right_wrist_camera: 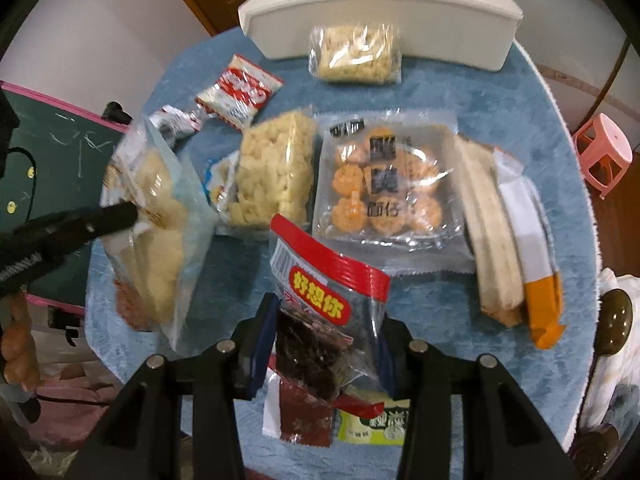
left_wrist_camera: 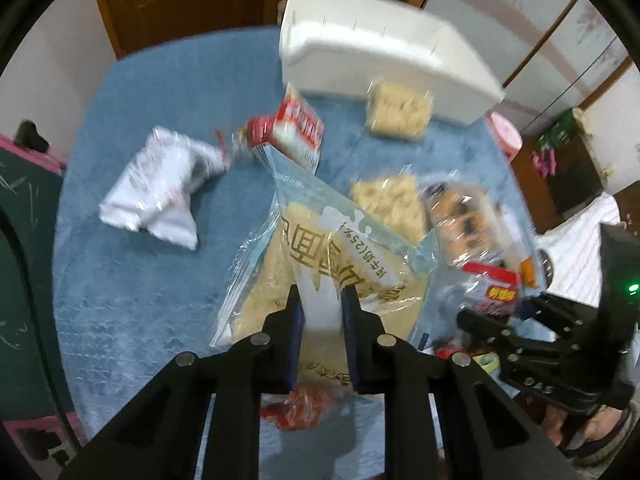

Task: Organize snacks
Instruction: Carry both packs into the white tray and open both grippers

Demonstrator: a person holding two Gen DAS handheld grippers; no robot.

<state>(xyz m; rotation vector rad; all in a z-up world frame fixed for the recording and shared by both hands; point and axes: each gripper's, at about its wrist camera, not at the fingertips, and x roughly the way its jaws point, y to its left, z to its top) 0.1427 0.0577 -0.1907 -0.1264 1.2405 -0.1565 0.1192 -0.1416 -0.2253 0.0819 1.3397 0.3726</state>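
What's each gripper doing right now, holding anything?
Left gripper: shut on the pale bread bag, lifted off the blue cloth.
Right gripper: shut on the red-topped snack packet.

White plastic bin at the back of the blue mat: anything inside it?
Cannot tell: the white plastic bin shows only its outer wall; its inside is hidden. A clear puffed-snack packet lies in front.

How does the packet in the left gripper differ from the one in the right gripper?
The bread packet in the left gripper is pale blue and clear, showing light yellow bread; the date packet in the right gripper is red-edged with dark fruit inside. The bread packet looks larger and fuller; the date packet is slimmer. Both are clamped between fingers and lifted clear of the blue mat.
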